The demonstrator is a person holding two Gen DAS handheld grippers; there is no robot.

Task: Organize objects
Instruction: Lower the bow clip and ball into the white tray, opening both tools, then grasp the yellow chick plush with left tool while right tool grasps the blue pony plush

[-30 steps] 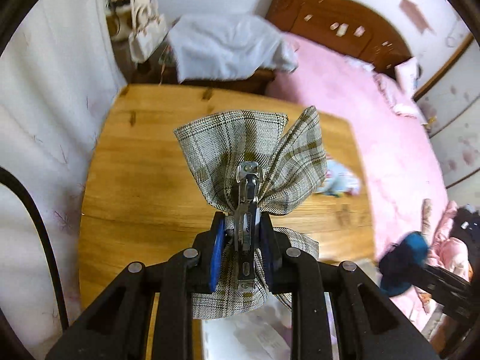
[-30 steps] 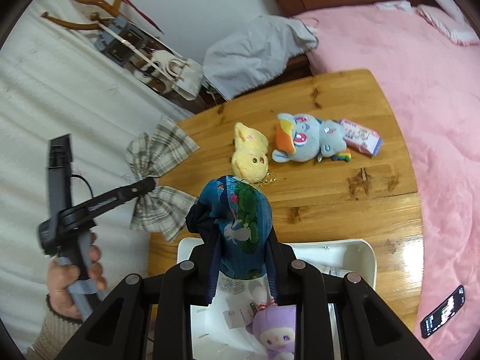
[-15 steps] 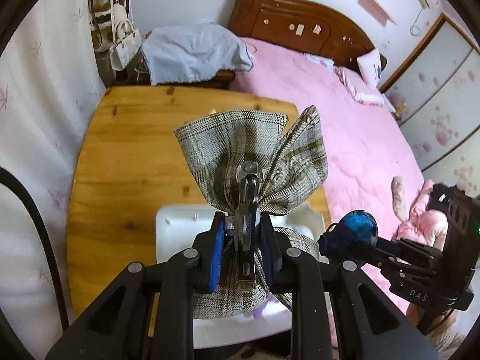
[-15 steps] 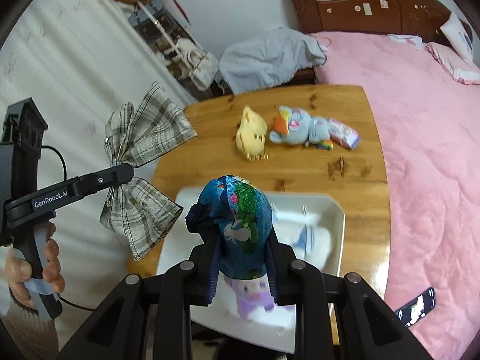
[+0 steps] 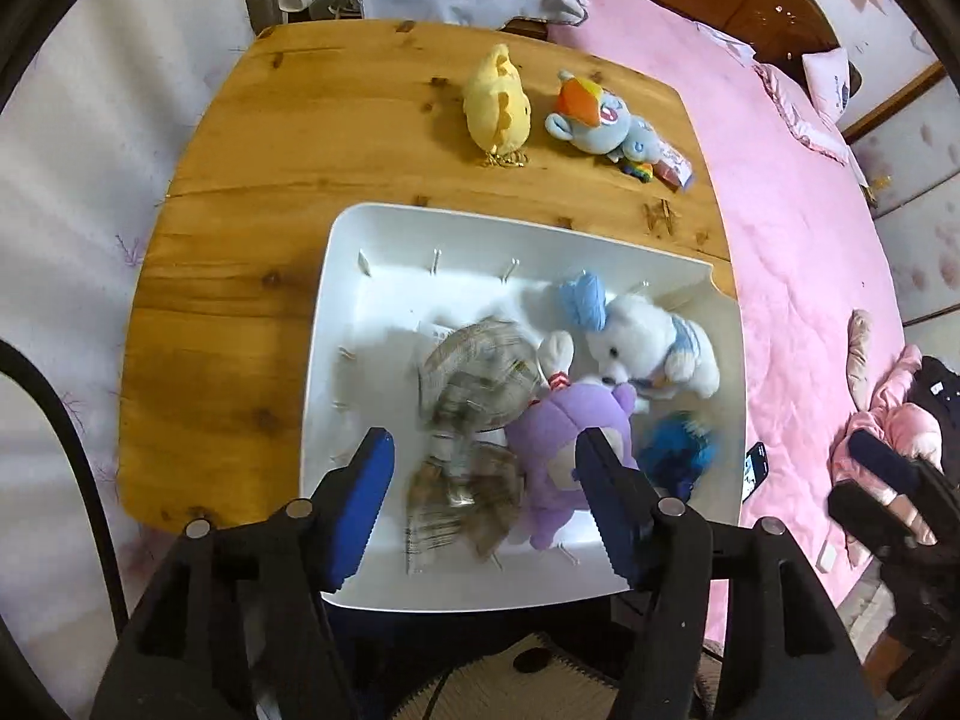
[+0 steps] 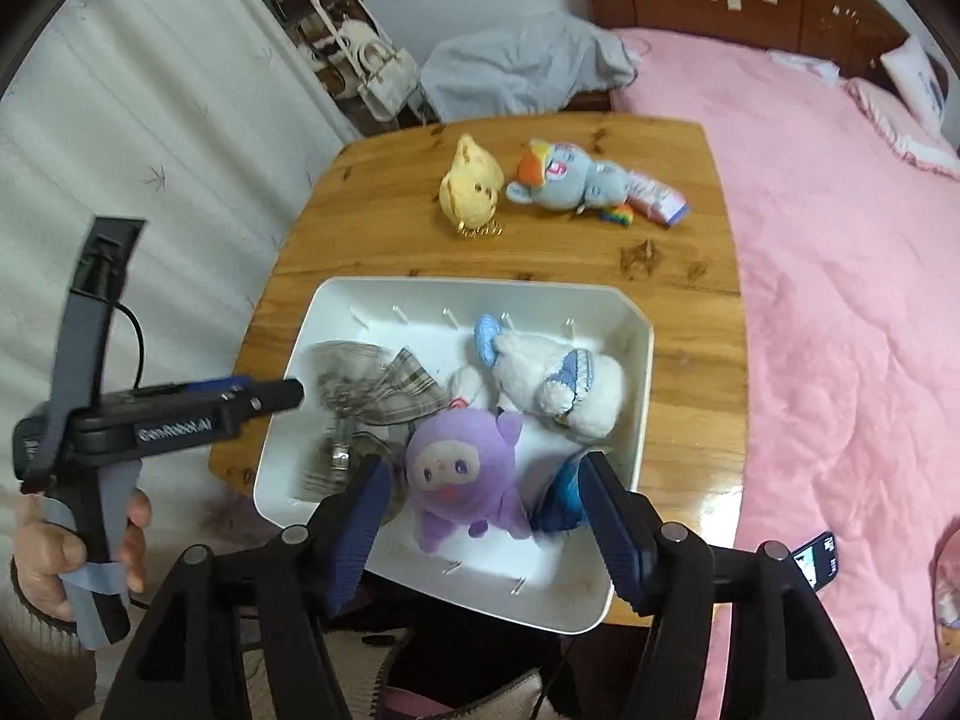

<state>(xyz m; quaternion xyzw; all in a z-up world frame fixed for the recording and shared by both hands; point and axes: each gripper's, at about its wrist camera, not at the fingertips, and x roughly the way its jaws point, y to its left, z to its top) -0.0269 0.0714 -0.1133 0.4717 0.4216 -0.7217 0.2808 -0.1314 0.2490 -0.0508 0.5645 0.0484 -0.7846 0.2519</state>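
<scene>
A white tray (image 5: 384, 276) (image 6: 636, 360) on the wooden table holds a plaid bow (image 5: 474, 378) (image 6: 384, 387), a purple plush (image 5: 564, 438) (image 6: 462, 468), a white plush dog (image 5: 648, 342) (image 6: 558, 384) and a blue patterned pouch (image 5: 678, 456) (image 6: 561, 498). My left gripper (image 5: 483, 456) (image 6: 294, 393) is open and empty above the bow. My right gripper (image 6: 480, 468) is open and empty above the purple plush and the pouch. A yellow chick plush (image 5: 498, 102) (image 6: 471, 186) and a blue pony plush (image 5: 600, 120) (image 6: 564, 177) lie on the table beyond the tray.
A small pink packet (image 6: 657, 198) lies beside the pony. A pink bed (image 6: 840, 300) runs along the right of the table (image 5: 240, 240). A white curtain (image 6: 150, 150) hangs at the left. Grey cloth (image 6: 528, 66) lies behind the table. A phone (image 6: 816, 561) lies at the bed's edge.
Both grippers opened. The plaid bow dropped from the left gripper and the blue pouch from the right gripper; both now lie in the tray.
</scene>
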